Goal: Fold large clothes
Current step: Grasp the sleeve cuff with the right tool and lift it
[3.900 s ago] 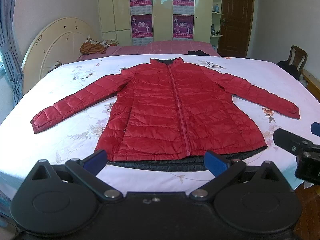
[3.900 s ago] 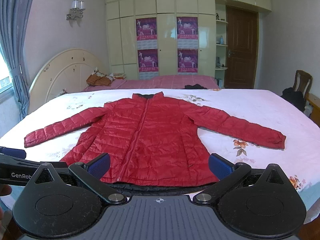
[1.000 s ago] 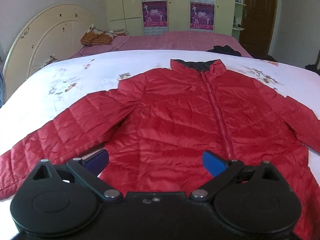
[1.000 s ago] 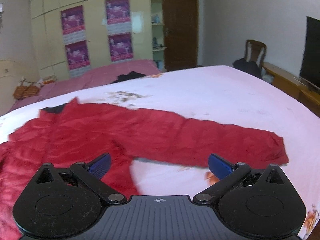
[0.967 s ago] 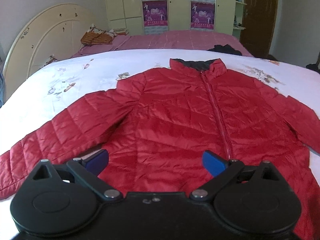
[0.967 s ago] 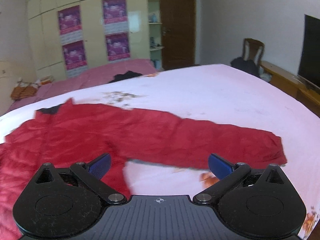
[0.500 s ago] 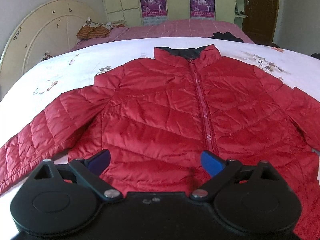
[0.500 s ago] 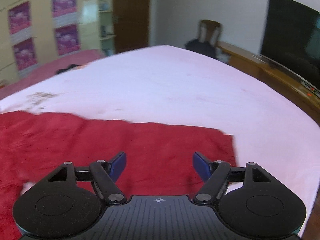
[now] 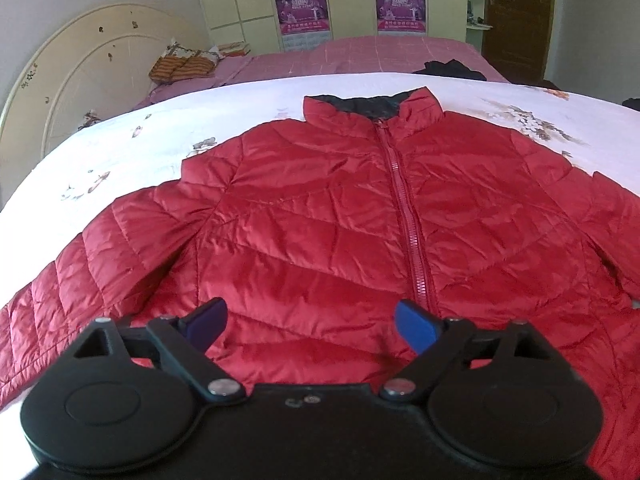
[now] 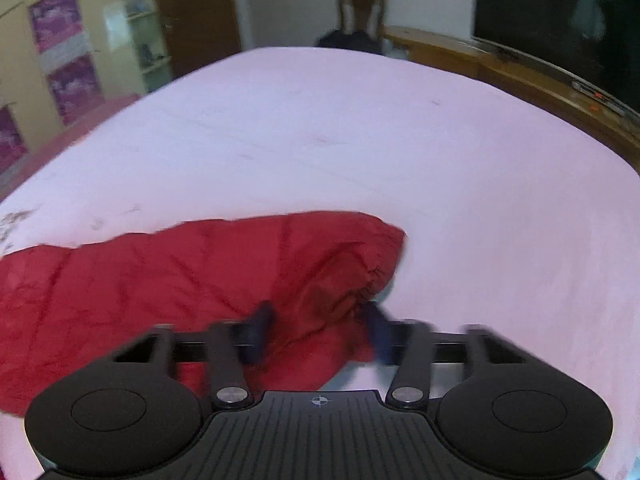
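White floral bed (image 9: 160,128) carries a red jacket (image 9: 320,216), seemingly spread flat.

Cream headboard (image 9: 80,76); brown door (image 9: 516,12); perhaps a television (image 10: 560,20)

Not much readable text here, tbh. Two purple posters (image 9: 302,8) are seen on the cream wardrobe doors (image 9: 348,0) in the left wrist view, and some pale lettering is printed across the middle of each, but it's too small and soft to be made out. The same kind of purple posters (image 10: 56,20) are caught at the left edge of the right wrist view, blurred beyond reading. A small crosshair mark (image 10: 319,401) is stamped on the right gripper's body; no brand name or number can be read anywhere.
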Available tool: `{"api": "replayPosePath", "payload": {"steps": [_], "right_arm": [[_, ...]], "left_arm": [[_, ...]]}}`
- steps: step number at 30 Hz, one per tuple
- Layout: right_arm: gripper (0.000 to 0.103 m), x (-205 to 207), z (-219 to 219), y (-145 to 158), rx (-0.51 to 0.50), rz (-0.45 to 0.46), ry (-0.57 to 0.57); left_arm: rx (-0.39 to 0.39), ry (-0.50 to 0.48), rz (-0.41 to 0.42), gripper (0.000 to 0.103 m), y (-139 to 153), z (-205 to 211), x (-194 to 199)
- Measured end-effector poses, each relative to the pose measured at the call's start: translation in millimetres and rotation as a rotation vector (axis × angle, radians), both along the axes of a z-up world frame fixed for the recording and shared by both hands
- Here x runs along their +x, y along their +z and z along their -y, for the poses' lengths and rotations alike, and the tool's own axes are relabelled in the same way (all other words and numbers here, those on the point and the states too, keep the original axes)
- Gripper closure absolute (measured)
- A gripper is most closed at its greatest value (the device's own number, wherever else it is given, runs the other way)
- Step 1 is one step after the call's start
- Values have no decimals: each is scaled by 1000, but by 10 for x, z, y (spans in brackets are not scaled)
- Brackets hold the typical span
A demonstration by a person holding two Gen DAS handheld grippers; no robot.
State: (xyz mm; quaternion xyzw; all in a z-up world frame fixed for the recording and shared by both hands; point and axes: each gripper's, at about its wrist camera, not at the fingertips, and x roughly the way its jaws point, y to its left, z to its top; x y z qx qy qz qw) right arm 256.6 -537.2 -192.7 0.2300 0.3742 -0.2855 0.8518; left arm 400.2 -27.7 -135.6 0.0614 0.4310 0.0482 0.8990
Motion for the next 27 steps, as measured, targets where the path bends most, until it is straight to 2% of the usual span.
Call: {"api": "replayPosePath", "payload": {"steps": [5,8,16,21,27], "right_arm": [[89,107,-198,286,-30,85,58],[89,280,-445,556,-67,146,146],[89,955,-1678,998,-103,245,453],[89,1276,-2612,1074,-79,282,627],[89,1571,-3635,801,11,253,822]], "left_arm": [[-2,6,7,16,69,-79,12],[14,32,45,16,147,-201,3],[5,75,76,16,234,-680,-57],[-13,100,89,16,244,-975,-80],[-9,125,87,16,225,-1288,-103]]}}
